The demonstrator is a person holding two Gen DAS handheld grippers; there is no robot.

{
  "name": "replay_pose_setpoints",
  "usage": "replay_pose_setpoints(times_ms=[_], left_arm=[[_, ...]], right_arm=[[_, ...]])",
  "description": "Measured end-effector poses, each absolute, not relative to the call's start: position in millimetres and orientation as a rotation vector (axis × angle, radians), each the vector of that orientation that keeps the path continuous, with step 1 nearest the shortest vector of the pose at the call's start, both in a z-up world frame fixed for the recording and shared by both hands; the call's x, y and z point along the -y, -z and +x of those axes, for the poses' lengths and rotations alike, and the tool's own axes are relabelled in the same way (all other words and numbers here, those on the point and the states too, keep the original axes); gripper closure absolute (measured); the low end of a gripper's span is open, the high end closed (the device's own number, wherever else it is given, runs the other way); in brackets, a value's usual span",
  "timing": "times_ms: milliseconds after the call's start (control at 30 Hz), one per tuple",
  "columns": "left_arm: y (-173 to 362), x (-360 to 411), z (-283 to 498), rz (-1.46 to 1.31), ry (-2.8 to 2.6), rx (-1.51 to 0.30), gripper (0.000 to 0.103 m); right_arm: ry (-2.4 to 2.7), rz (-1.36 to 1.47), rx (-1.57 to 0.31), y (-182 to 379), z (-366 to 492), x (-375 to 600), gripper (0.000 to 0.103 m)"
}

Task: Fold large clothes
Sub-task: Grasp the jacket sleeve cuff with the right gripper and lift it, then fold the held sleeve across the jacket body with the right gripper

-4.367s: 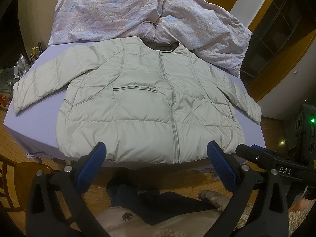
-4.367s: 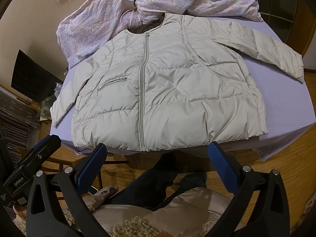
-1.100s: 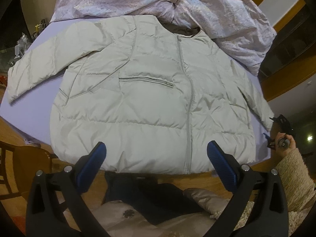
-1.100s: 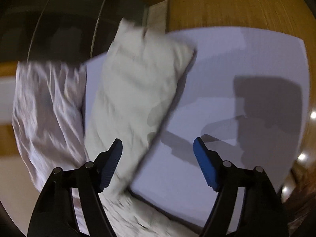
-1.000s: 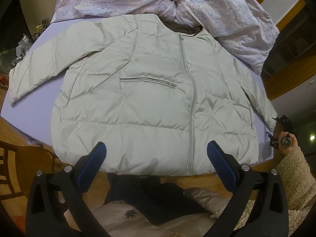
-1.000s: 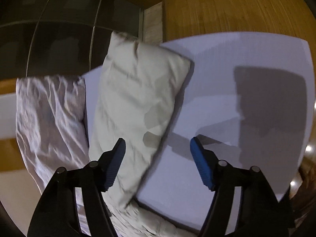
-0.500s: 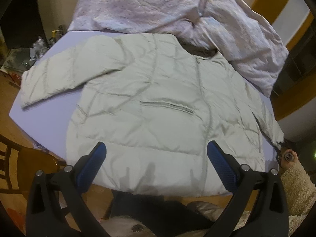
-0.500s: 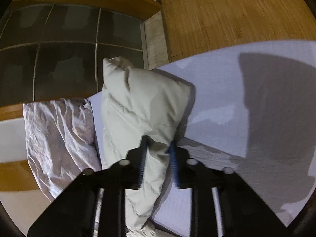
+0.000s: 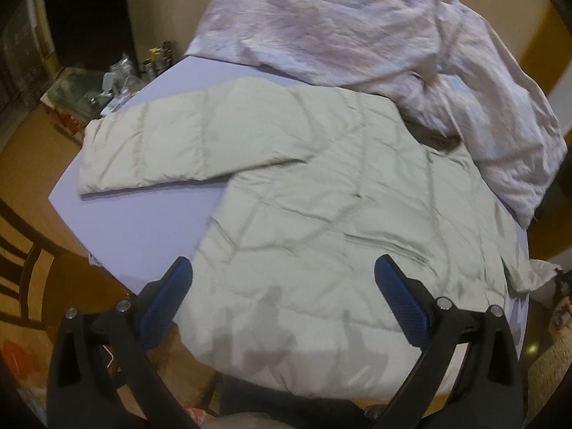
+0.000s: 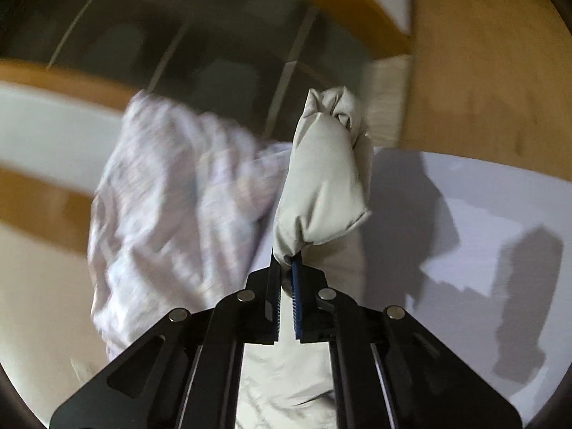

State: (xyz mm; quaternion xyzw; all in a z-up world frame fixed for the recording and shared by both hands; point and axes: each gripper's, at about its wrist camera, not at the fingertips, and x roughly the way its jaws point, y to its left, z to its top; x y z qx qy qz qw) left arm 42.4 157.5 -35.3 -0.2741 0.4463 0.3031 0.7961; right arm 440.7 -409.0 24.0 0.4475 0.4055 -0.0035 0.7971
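Half a second ago the right gripper [image 10: 286, 279] had its blue pads closing around the cuff end of the right sleeve [image 10: 321, 186] while that sleeve lay flat; now the pads are clamped on it and the cuff stands lifted and bunched in the centre of the right wrist view, clear of the lavender table cover [image 10: 464, 214]. A second ago the same jaws were spread wide above the flat sleeve. The left gripper [image 9: 282, 304] has swung toward the left side of the puffer jacket [image 9: 321, 232], so the left sleeve [image 9: 171, 150] now fills the upper left of its view; its jaws stand wide apart and hold nothing, just above the hem. The jacket lies face up and spread across the table, collar toward the crumpled floral sheet [image 9: 375, 35] at the top of the frame. It looks light, soft and springy, with a smooth shell that may slip between pads, so a deep bite at a seam, cuff or hem edge seems safest. The padding will likely puff back, so each fold probably needs pressing down.
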Motion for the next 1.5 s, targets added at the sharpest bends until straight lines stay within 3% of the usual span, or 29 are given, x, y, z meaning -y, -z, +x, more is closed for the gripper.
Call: replay_pose_setpoints(times_ms=[267,500,800,1133,1233,1300,1333,1400,1500], left_arm=[[43.7,-202.1,28.3,-0.677,-0.705,-0.929,0.002],[54.6,-233.1,12.2,-0.768,-0.736,-0.903,0.002],[70.5,-261.7,-2.3,-0.837,-0.758,-0.891,0.002],[88.1,-286.3,-14.8,-0.883,-0.782,-0.896,0.002],[94.1,-293.3,-16.1,-0.906,-0.781,-0.898,0.002],[97.9,-298.6,-16.4,-0.918,-0.78,-0.899,0.002],[99.2,-300.5,-16.3,-0.921,-0.78,-0.9,0.002],[101.7,-305.1,-16.2,-0.927,-0.78,-0.9,0.002],[106.1,-312.2,-17.6,-0.938,-0.784,-0.896,0.002]], right_arm=[[-0.288,0.818,-0.92,-64.9,465.0,285.9,0.097],[-0.527,0.685,-1.038,-58.0,452.1,164.3,0.098],[-0.676,0.362,-1.252,5.1,401.2,21.6,0.098],[-0.614,0.051,-1.396,68.7,352.4,-27.8,0.096],[-0.621,-0.101,-1.405,72.1,343.0,-41.1,0.087],[-0.68,-0.152,-1.406,69.9,331.4,-43.9,0.052],[-0.699,-0.158,-1.397,65.5,326.8,-45.4,0.045],[-0.748,-0.154,-1.342,49.9,320.8,-46.5,0.042],[-0.765,-0.032,-1.238,26.7,327.4,-32.9,0.052]])
